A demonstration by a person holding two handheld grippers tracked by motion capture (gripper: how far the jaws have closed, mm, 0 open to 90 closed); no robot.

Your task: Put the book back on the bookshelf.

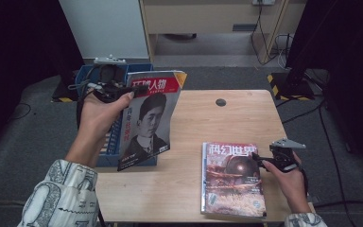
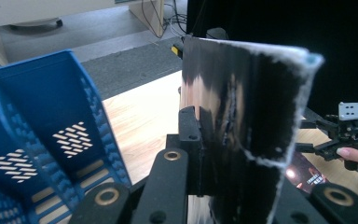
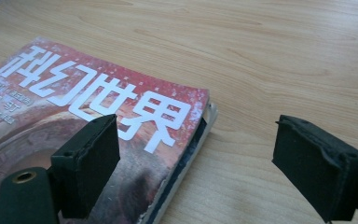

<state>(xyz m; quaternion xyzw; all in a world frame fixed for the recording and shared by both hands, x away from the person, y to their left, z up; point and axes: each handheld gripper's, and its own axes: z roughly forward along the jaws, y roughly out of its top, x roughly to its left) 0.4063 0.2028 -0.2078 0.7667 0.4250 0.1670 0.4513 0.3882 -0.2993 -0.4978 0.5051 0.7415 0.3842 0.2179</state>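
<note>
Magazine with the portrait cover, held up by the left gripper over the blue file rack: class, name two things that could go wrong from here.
1. The left gripper pinches the portrait magazine only near its top edge; the pages hang and bend, so it may slip or catch on a divider of the blue file rack.
2. The right gripper is open at the corner of the red magazine, which lies flat on the table; closing may just push it or crease the cover.

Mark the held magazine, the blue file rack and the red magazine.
held magazine (image 1: 149, 116), high view, cover portrait.
blue file rack (image 2: 51, 98), left gripper view, inner divider wall.
red magazine (image 3: 74, 100), right gripper view, white title lettering.
</note>
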